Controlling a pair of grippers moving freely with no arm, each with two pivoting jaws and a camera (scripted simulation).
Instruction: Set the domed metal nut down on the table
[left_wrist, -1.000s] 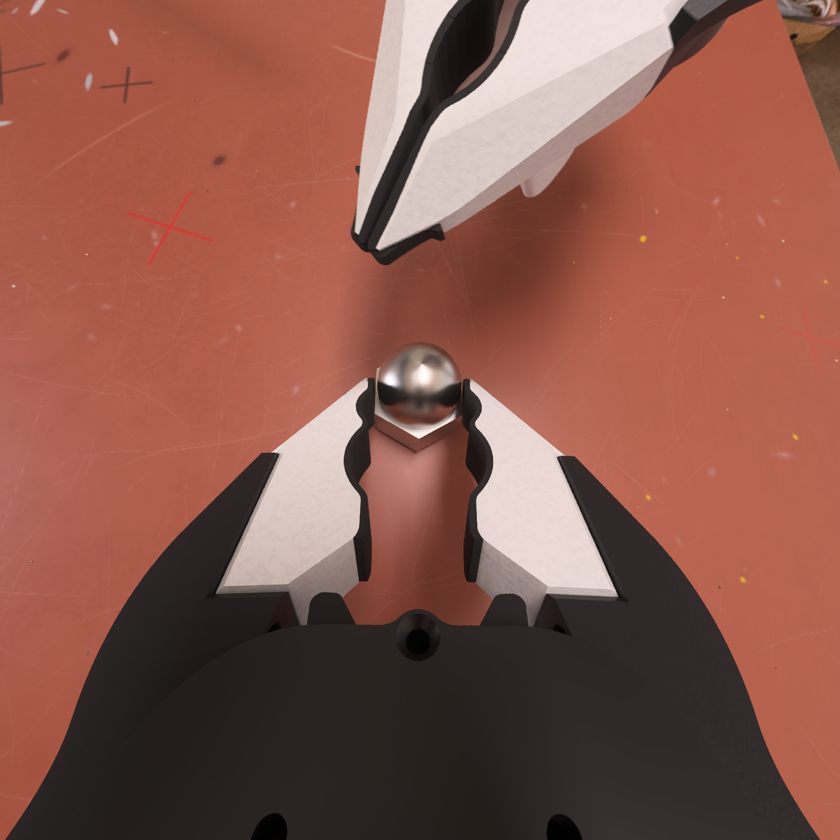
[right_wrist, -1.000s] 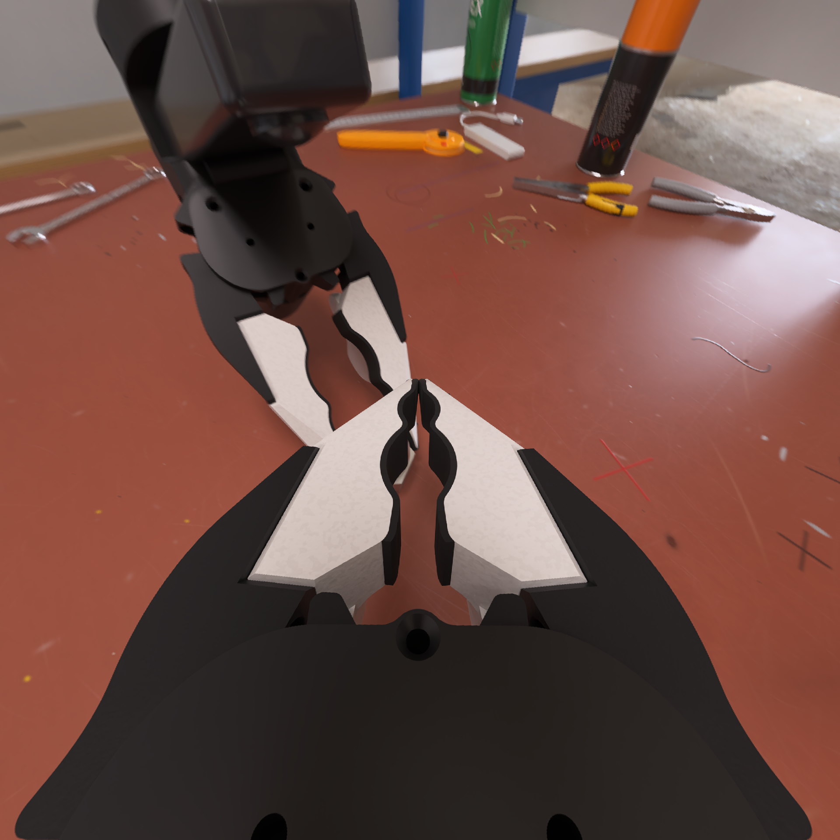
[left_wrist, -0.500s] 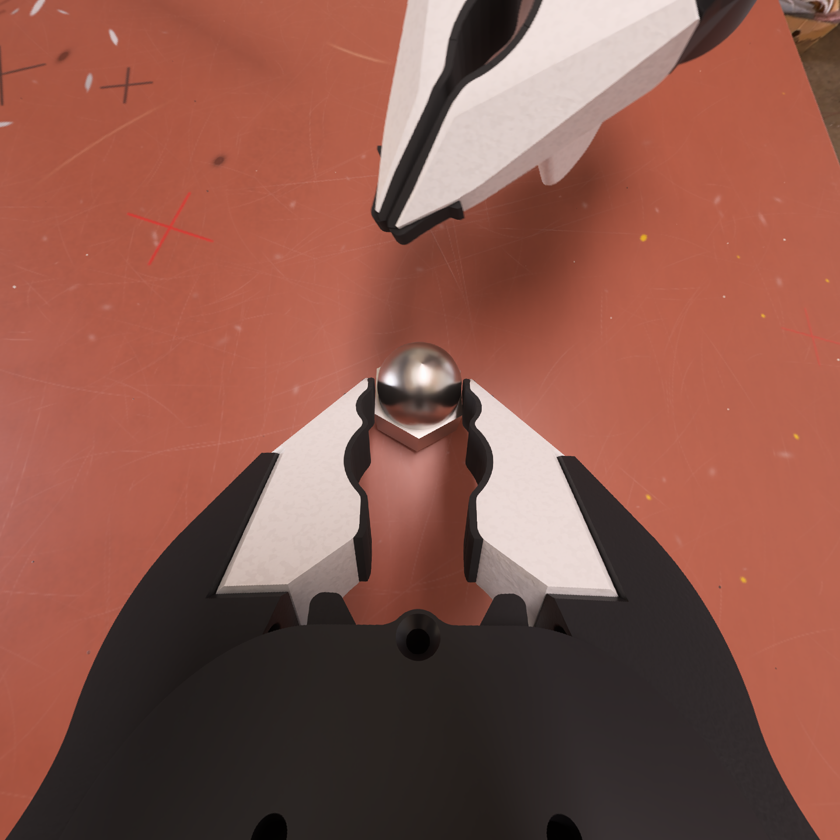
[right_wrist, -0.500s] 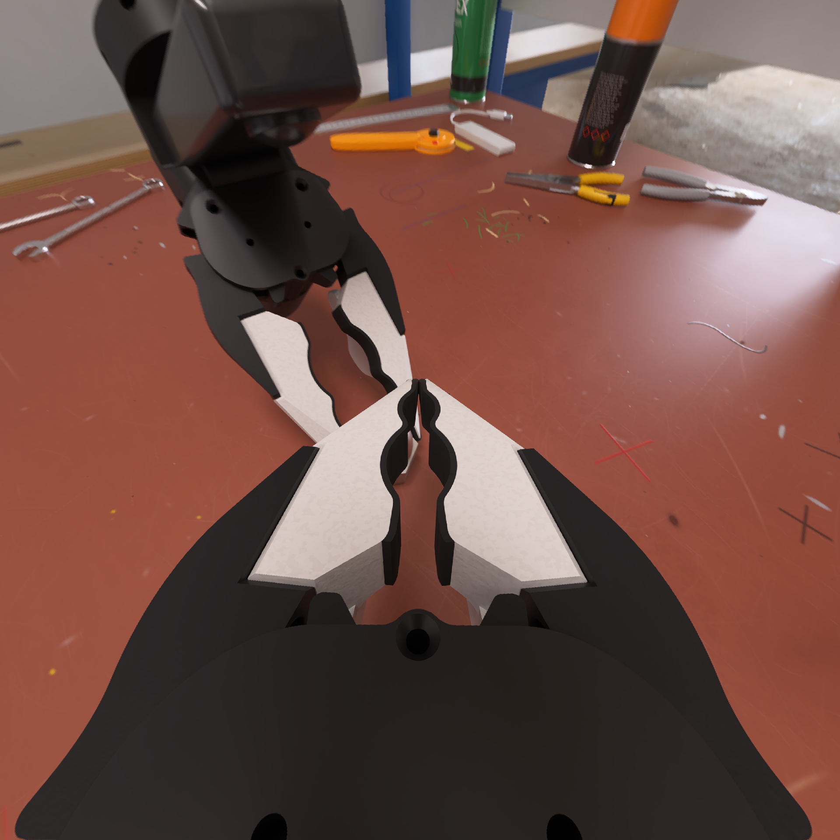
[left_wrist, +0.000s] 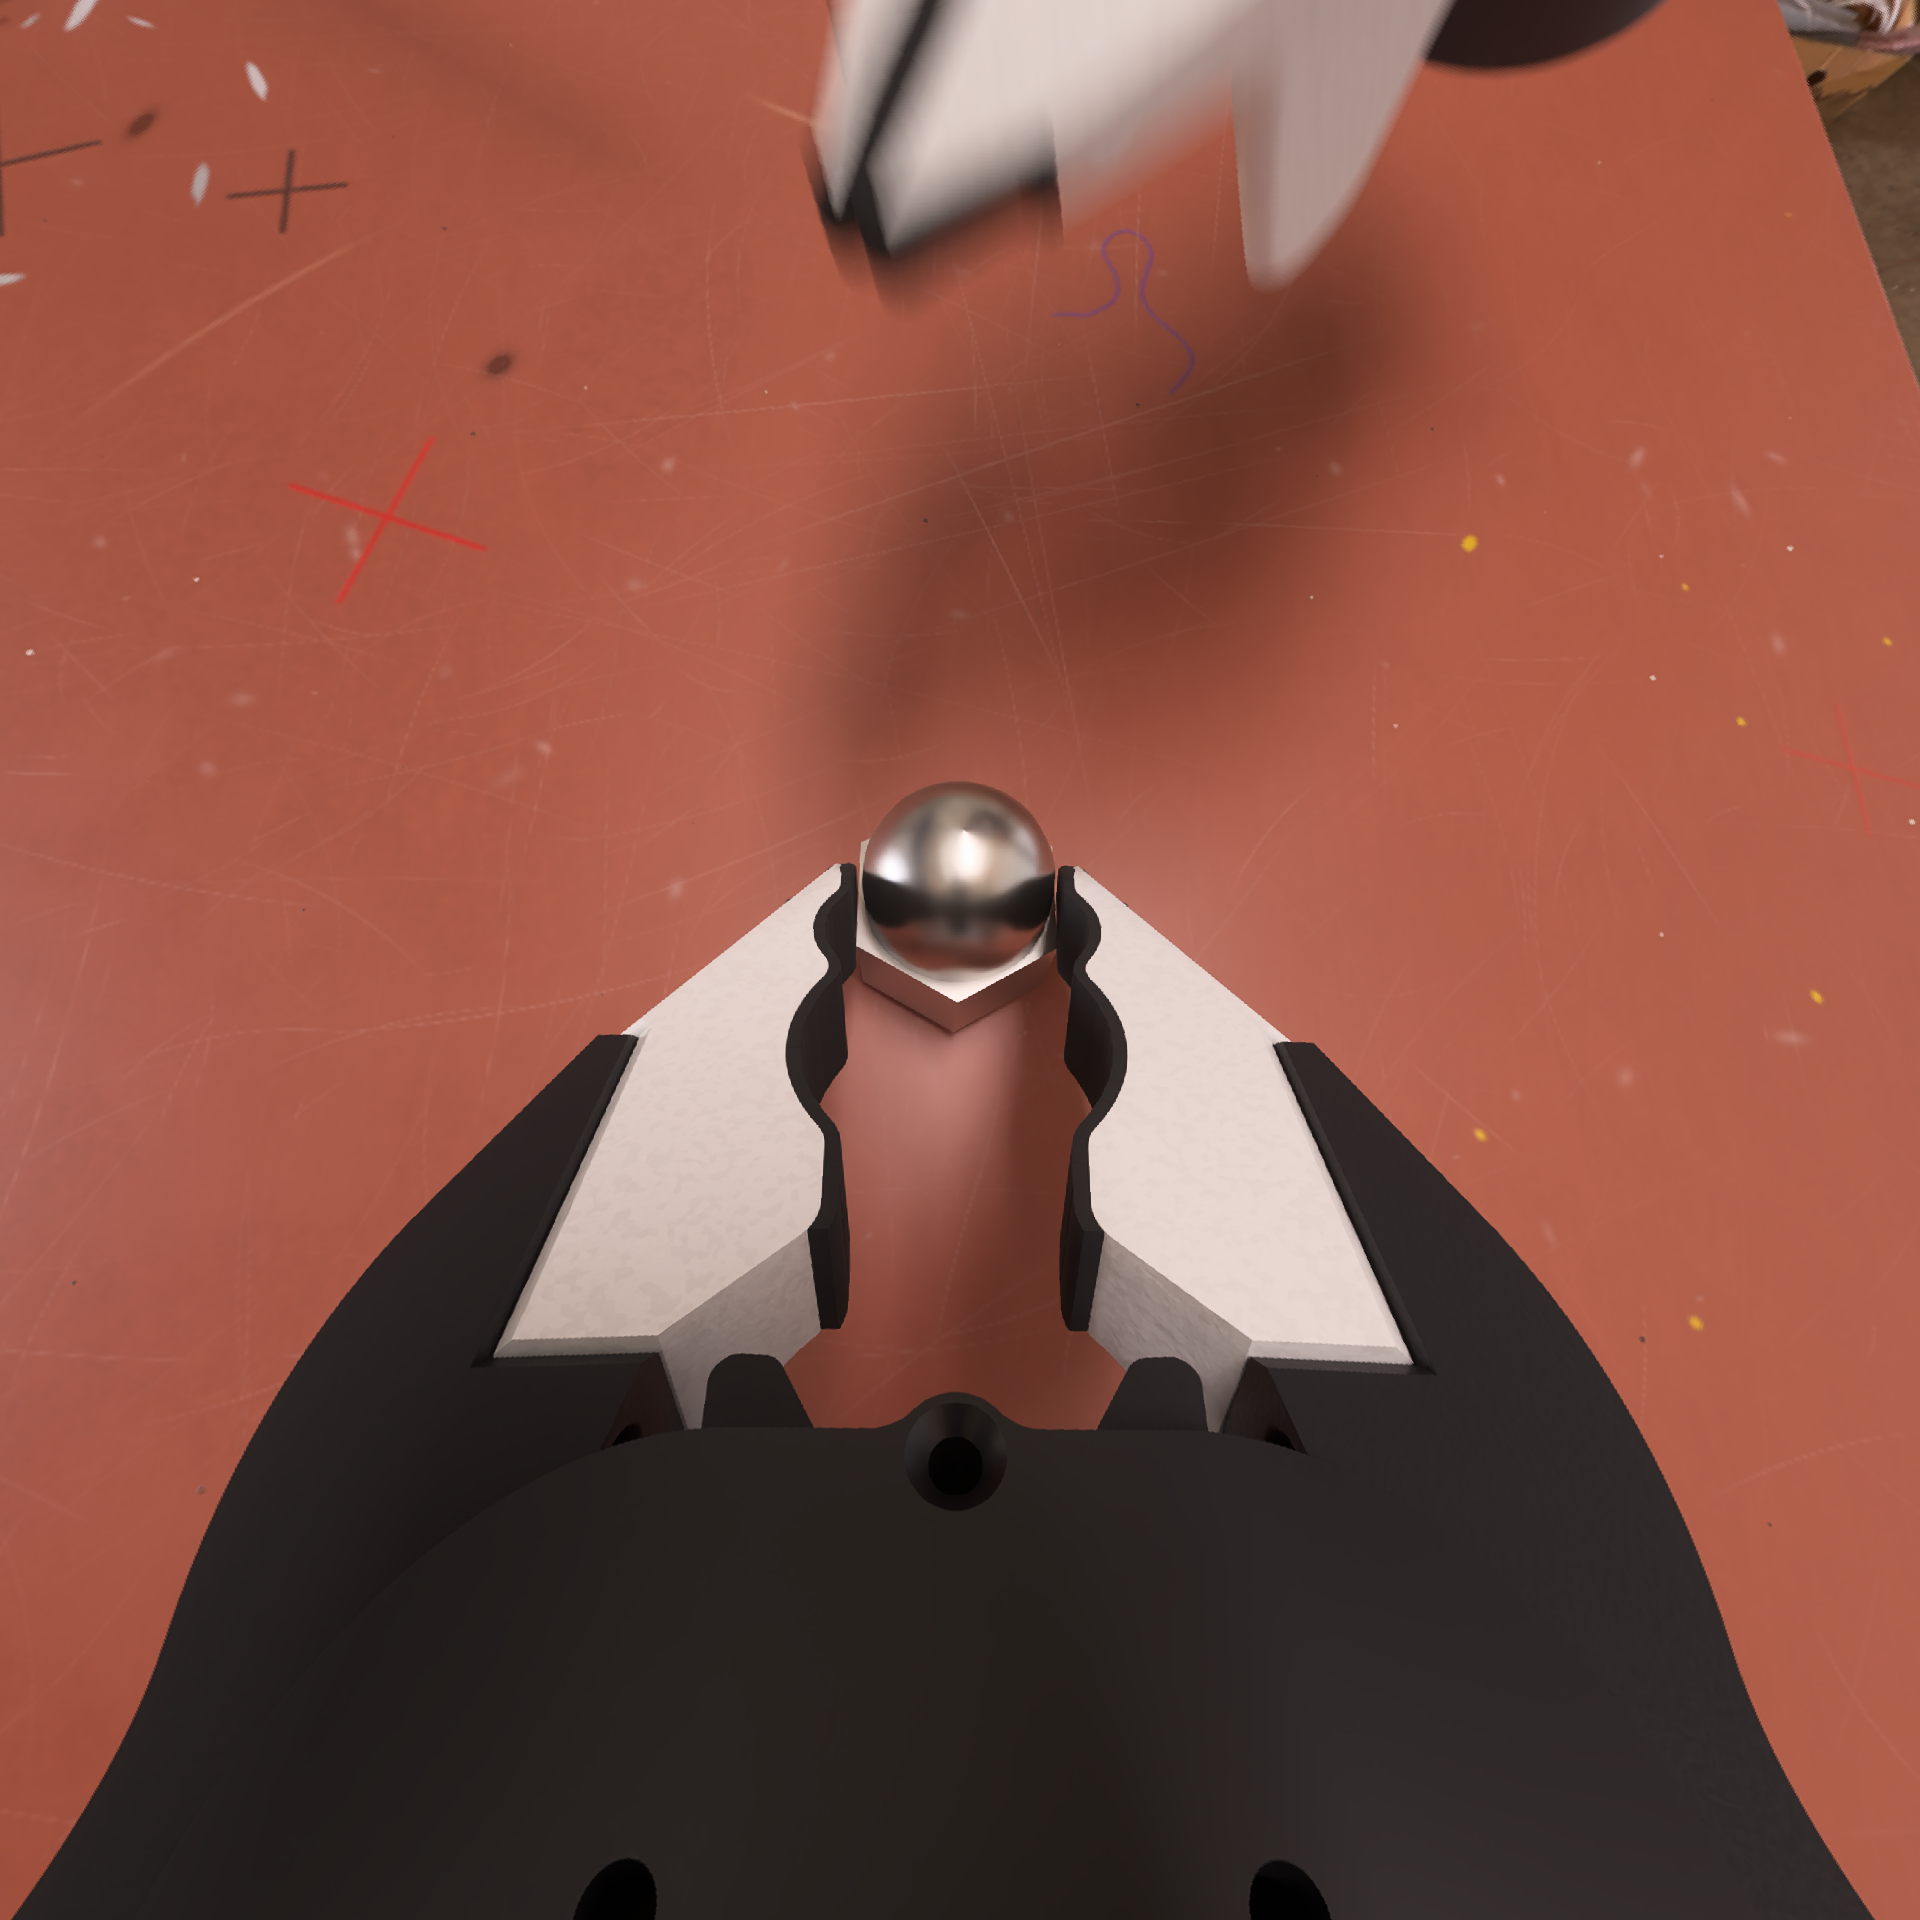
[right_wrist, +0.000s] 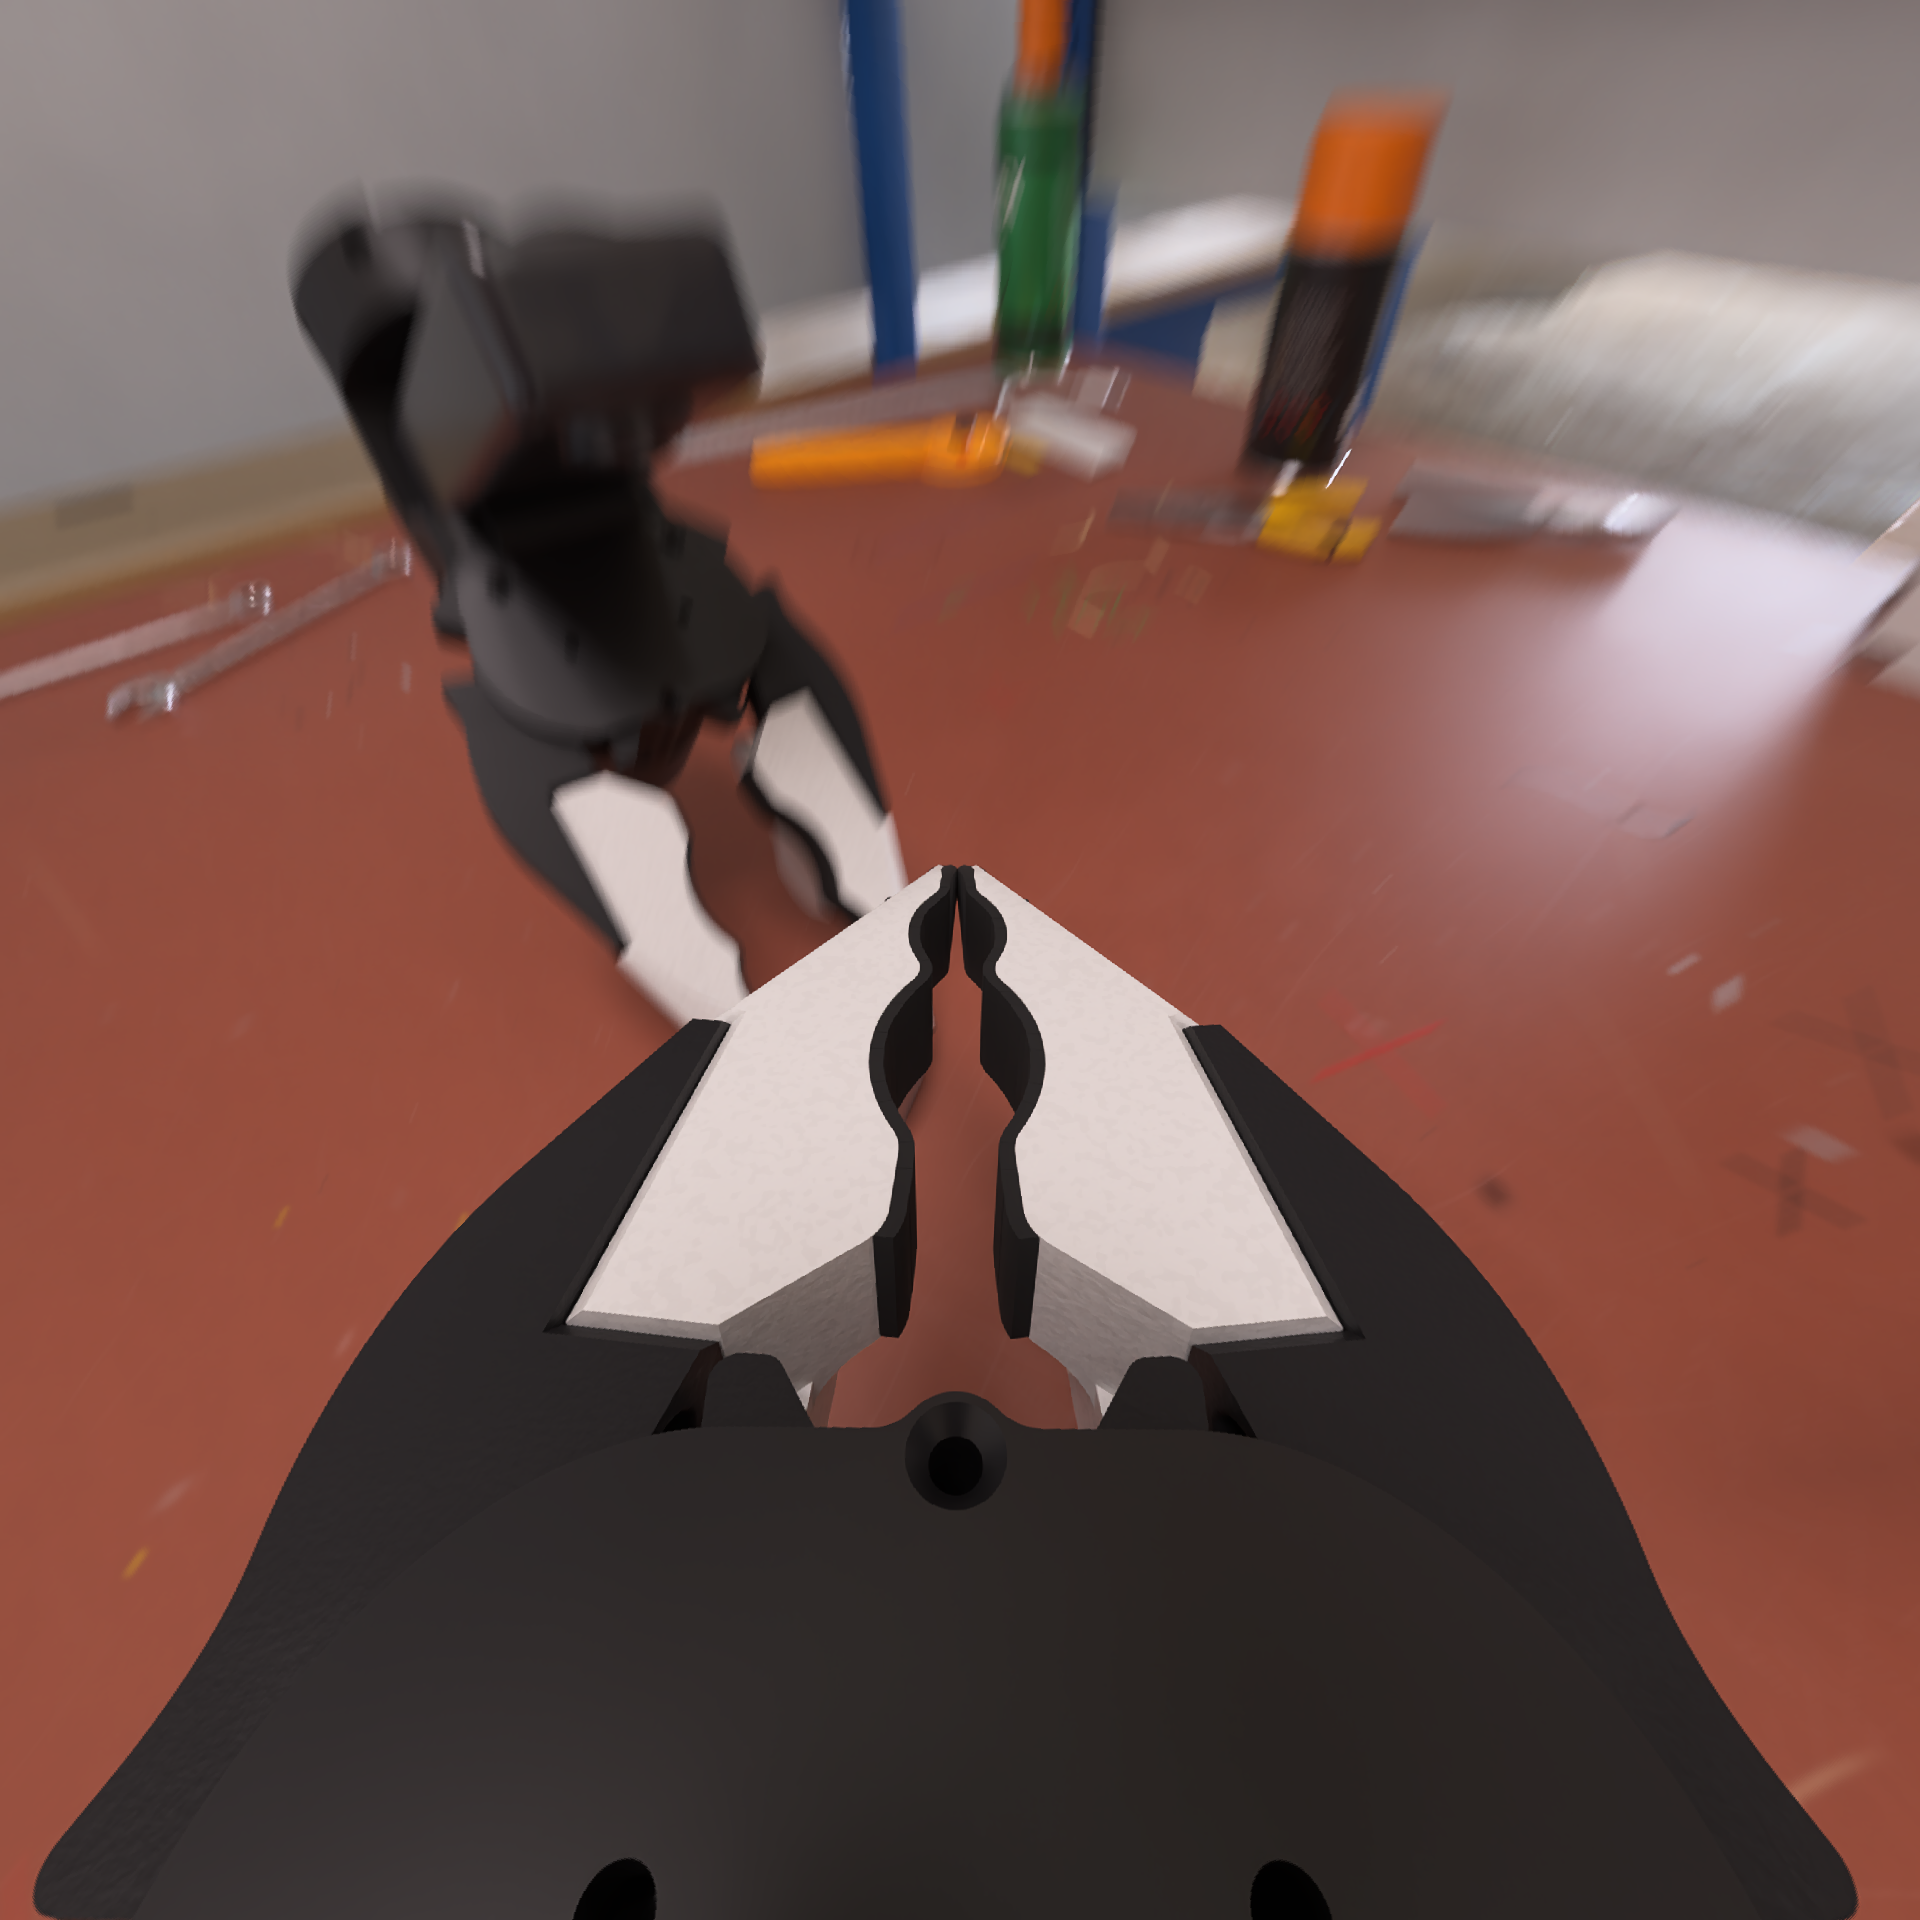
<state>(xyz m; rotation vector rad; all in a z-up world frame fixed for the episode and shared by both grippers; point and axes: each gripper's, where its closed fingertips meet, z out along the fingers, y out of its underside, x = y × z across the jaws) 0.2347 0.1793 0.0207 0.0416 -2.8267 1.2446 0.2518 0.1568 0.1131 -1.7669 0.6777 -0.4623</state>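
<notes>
The domed metal nut (left_wrist: 956, 904) is shiny, with a hex base. My left gripper (left_wrist: 956, 883) is shut on it at the fingertips, dome up, low over the red table (left_wrist: 416, 935); I cannot tell if the nut touches the table. My right gripper (right_wrist: 956, 878) is shut and empty. It shows blurred at the top of the left wrist view (left_wrist: 862, 229), well beyond the nut. In the right wrist view the left gripper (right_wrist: 779, 935) stands just ahead to the left, and the nut is hidden behind my right fingers.
At the table's far side are a green can (right_wrist: 1039, 229), a black can with an orange cap (right_wrist: 1340, 291), an orange tool (right_wrist: 873, 457), yellow-handled pliers (right_wrist: 1309, 520) and wrenches (right_wrist: 208, 644). A purple thread (left_wrist: 1143, 301) lies ahead. The table edge (left_wrist: 1860, 208) is at right.
My right gripper has pulled back and away from the left gripper, moving fast enough to blur. The left gripper and the nut have not moved.
</notes>
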